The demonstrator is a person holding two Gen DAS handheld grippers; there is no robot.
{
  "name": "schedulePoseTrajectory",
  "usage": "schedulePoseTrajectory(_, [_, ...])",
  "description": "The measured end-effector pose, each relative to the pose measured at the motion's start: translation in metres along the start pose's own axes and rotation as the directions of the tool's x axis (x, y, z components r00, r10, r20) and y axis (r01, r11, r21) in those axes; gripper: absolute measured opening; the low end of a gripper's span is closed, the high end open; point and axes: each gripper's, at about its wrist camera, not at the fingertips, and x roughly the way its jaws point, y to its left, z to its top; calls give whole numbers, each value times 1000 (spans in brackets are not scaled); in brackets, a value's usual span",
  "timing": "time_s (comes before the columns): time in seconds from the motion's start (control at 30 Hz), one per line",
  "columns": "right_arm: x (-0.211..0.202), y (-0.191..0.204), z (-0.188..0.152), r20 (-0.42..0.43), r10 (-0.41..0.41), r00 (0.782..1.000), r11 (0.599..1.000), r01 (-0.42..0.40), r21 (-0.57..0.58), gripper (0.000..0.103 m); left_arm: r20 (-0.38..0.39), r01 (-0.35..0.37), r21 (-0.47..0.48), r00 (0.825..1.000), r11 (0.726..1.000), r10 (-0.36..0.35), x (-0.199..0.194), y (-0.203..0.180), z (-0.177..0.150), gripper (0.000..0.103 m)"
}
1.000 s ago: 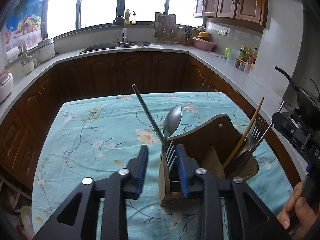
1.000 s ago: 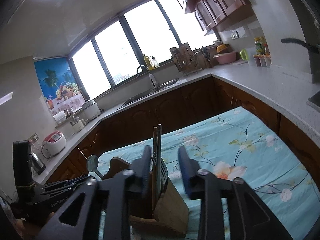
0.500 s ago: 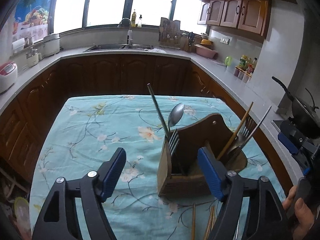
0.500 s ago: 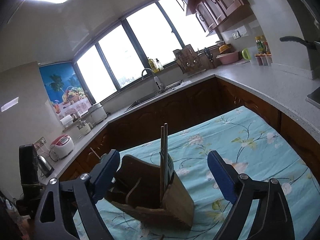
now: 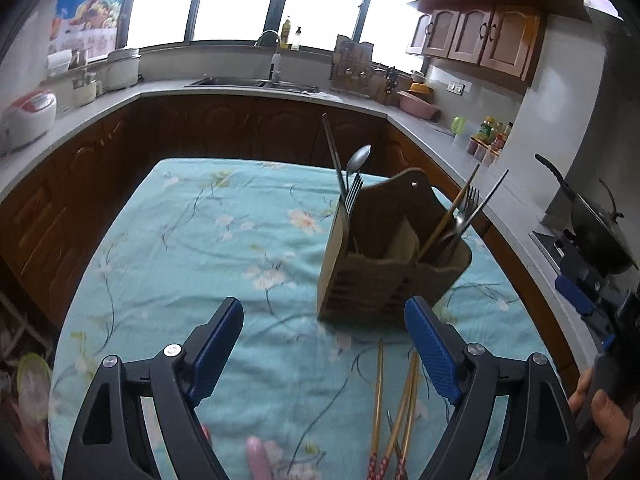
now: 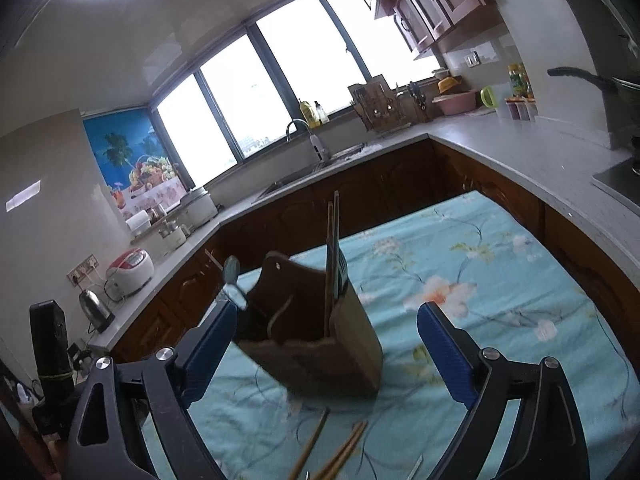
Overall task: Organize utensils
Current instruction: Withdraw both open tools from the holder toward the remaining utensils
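Observation:
A brown wooden utensil holder (image 5: 392, 264) (image 6: 320, 336) stands on the flowered teal tablecloth (image 5: 208, 240). One end compartment holds dark chopsticks (image 5: 332, 152), a spoon (image 5: 358, 158) and a fork. The other end holds a wooden chopstick, a fork (image 5: 472, 196) and more cutlery. Several loose wooden chopsticks (image 5: 396, 412) (image 6: 336, 452) lie in front of it. My left gripper (image 5: 324, 312) hangs short of the holder, jaws opening, with nothing between them. My right gripper (image 6: 328, 312) faces the holder, jaws opening, pads clear of it.
Grey counters with dark cabinets wrap around the table. A sink (image 5: 248, 80), a rice cooker (image 5: 28, 118) and a kettle (image 6: 94, 308) stand on them, and a black wok (image 5: 596, 228) sits on the stove at right. A pink handle (image 5: 256, 456) shows at the lower edge.
Both grippers have opened wide and drawn back from the holder. The fork and the dark chopsticks that were between their jaws now stand in the holder. Loose chopsticks have come into view.

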Motion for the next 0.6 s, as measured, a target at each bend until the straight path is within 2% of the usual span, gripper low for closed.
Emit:
schedulePoseTrajectory(0.4, [-34, -9, -41, -75, -44, 996, 999, 46, 28, 94, -41, 6, -12, 999, 1000, -6, -25, 0, -35, 83])
schedulePoseTrajectory(0.6, [-43, -4, -61, -96, -104, 990, 995, 102, -19, 94, -70, 12, -40, 997, 999, -15, -25, 3, -46, 83])
